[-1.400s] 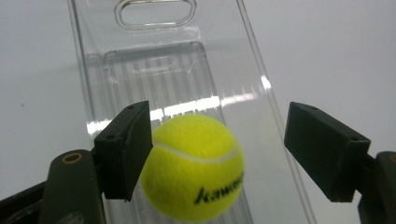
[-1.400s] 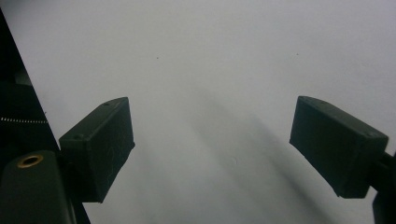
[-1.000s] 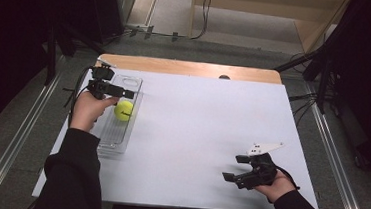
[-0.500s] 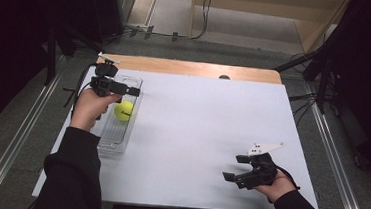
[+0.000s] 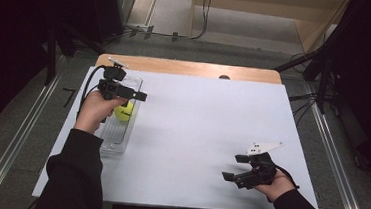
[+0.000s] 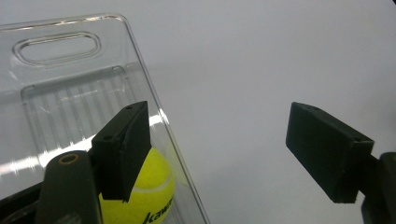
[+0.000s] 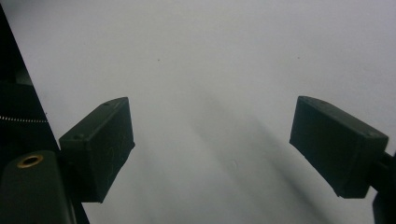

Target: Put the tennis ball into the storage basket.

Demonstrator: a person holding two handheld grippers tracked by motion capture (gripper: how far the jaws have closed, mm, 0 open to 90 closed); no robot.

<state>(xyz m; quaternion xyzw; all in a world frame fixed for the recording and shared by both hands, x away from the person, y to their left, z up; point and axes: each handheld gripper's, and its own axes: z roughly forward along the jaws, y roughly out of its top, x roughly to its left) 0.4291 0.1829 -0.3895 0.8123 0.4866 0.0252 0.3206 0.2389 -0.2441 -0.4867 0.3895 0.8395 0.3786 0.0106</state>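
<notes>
Tennis ball (image 5: 124, 111): fuzzy yellow-green sphere, black lettering legible in left gripper view (image 6: 148, 193), lying in clear plastic tray (image 5: 115, 141) at table's 9 o'clock edge. Tray: rigid, transparent, rectangular, ribbed floor, oval handle slot, rounded corners (image 6: 70, 70). Left gripper (image 5: 124, 92) hovers above tray, jaws parted, nothing between pads; ball below left jaw. Right gripper (image 5: 236, 168) at 5 o'clock, jaws spread wide, empty, over matte white table (image 5: 202, 126). High view adds wooden edge (image 5: 186, 67) at 12 o'clock.

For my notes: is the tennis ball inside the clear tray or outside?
Inside: the tennis ball lies on the clear tray floor, within its walls.
</notes>
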